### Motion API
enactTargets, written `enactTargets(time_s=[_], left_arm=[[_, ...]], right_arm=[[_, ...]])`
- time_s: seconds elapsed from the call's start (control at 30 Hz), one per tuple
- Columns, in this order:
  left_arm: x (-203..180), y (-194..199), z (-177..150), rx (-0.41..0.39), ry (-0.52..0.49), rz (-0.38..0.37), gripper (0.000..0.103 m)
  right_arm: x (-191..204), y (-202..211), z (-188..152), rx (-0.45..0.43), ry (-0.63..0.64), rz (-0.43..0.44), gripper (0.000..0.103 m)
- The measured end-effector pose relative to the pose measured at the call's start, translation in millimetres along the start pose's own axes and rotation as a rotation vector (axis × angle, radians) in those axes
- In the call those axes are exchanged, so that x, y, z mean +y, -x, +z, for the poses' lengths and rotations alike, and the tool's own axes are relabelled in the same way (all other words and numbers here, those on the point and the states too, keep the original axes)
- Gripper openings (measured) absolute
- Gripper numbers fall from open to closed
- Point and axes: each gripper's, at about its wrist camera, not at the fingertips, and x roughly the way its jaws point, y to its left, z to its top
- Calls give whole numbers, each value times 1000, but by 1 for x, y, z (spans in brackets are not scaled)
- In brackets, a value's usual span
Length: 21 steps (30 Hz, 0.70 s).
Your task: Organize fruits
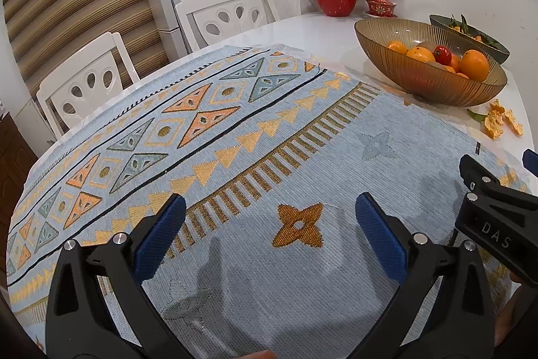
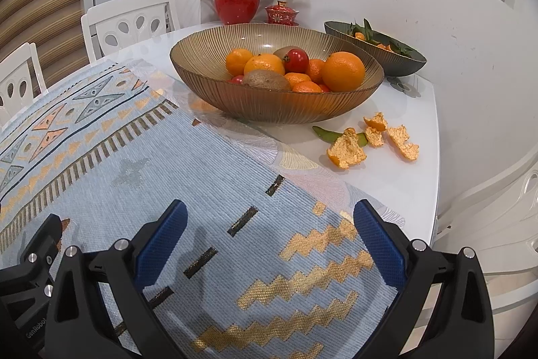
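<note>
Fruit is already gathered in the amber ribbed glass bowl (image 2: 275, 103) on the far side of the white glossy tabletop (image 2: 396, 177): smooth oranges (image 2: 343, 71), smaller mandarins, a fuzzy brown kiwi (image 2: 267, 80) and a glossy red fruit (image 2: 296, 60). I judge sorting barely begun, since I hold nothing. Left gripper (image 1: 270, 236) and right gripper (image 2: 270, 243) both hover over the woven blue patterned cloth (image 2: 215, 164), fingers spread wide and empty. Torn orange peel (image 2: 373, 140) with pithy insides lies loose beside the bowl. A dark ribbed bowl (image 2: 380, 51) behind holds leafy citrus, though I cannot count it from here.
</note>
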Motion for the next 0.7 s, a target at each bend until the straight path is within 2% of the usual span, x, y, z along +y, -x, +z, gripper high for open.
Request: enactTargets(time_s=[0.7], left_arm=[[-1, 0, 1, 2, -2, 1, 100]], right_arm=[[0, 0, 0, -2, 1, -3, 98]])
